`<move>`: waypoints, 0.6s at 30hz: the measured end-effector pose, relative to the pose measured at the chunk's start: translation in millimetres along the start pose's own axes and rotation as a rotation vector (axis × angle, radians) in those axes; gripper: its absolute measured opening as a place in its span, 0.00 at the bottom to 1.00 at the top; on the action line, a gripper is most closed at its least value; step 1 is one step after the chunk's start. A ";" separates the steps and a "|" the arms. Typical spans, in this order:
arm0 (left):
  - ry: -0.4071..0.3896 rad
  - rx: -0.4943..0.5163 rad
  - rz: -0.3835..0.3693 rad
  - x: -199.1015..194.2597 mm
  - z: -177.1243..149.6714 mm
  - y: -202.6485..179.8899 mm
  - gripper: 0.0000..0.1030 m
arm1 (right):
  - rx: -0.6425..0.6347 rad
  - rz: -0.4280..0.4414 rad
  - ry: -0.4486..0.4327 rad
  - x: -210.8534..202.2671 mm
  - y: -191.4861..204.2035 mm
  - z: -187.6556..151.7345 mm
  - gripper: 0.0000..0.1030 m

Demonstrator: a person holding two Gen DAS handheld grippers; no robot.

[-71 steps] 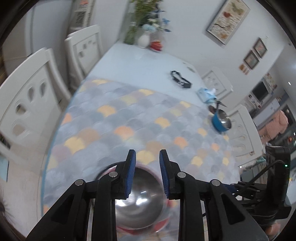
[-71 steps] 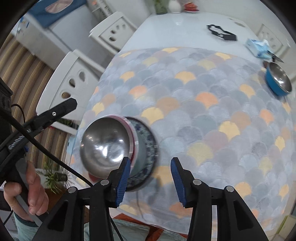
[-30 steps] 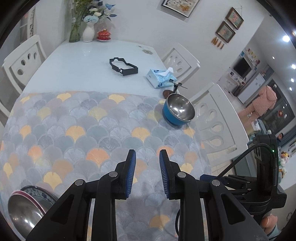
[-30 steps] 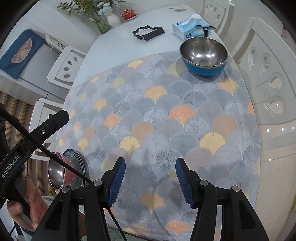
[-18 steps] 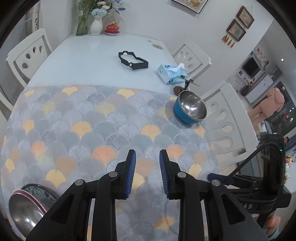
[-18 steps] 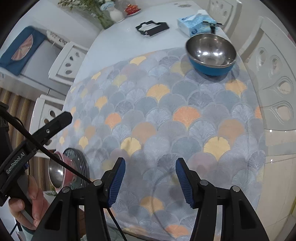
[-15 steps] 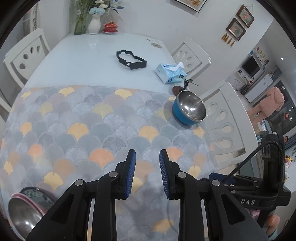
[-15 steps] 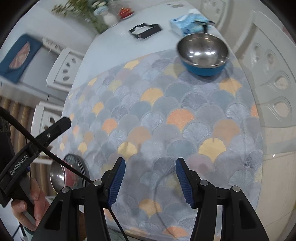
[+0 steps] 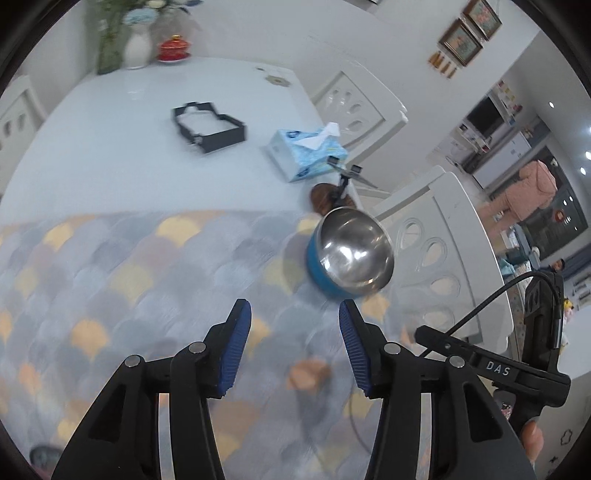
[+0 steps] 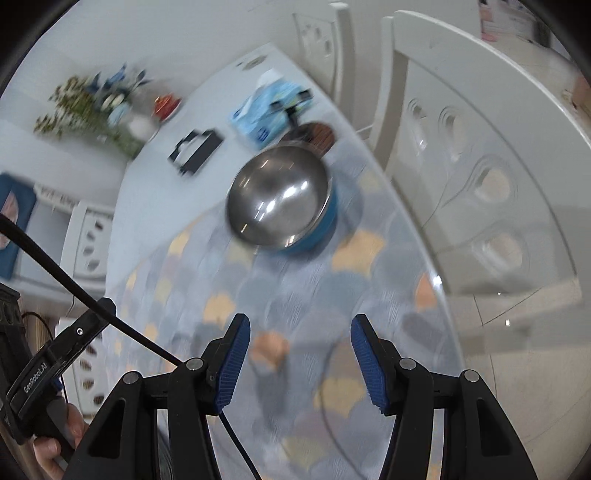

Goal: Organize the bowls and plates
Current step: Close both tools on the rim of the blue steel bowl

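Worktop (image 9: 110, 155): white top, with a fan-pattern mat (image 9: 110, 277) covering its near half in both views. Both frames motion-blurred.

Both tongs pitch steeply down at the mat, each carried by hand.

Left tongs (image 9: 293, 341): jaws opening, nothing between them, only mat behind the gap. Lower middle of the left wrist frame.

Right tongs (image 10: 299, 356): jaws apart, nothing between them, lower middle of the right wrist frame.

Blue bowl (image 9: 349, 254) with steel inside: upright on the mat near its far right corner, close to the worktop edge and a white chair (image 9: 443, 243). In the left view it sits right of centre, above and just right of the left tongs. In the right view (image 10: 282, 199) it sits upper centre, above the tongs gap, well apart from the tips.

Left view only: a room at far right with someone in pink (image 9: 524, 195), wall frames (image 9: 469, 33) upper right, right tongs body with cable and a fingertip at lower right, dark rim of a dish (image 9: 44, 456) in the lower left corner, too blurred to identify.

Right view only: left tongs body at lower left with a hand (image 10: 55, 439) on its grip.

Both views: tissue box (image 9: 306, 153), black frame-like object (image 9: 208, 127), flower vase (image 9: 136, 48), small red dish (image 9: 173, 48) on bare worktop beyond the mat.
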State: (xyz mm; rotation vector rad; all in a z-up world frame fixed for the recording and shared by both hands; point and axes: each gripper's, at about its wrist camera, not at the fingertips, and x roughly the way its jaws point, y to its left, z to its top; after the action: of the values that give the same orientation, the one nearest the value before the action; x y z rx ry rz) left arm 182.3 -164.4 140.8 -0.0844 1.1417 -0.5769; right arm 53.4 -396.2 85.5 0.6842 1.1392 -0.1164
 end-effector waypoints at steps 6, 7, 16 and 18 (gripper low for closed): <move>0.061 0.070 0.006 56.5 28.7 -23.5 0.46 | 0.024 -0.028 0.013 28.1 -11.2 34.5 0.53; 0.071 0.078 0.005 66.9 32.3 -25.5 0.46 | 0.023 -0.031 0.016 33.5 -10.8 36.9 0.53; 0.134 0.091 0.004 125.7 48.3 -22.8 0.41 | 0.000 -0.047 0.031 71.5 -7.7 63.9 0.53; 0.143 0.086 0.004 133.8 49.6 -21.1 0.39 | -0.007 -0.052 0.031 77.3 -6.7 68.0 0.53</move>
State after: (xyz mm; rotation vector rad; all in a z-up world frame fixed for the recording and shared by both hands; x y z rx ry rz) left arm 256.0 -256.8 58.2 0.0337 1.2534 -0.6362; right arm 138.5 -420.0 32.1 0.6527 1.1866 -0.1463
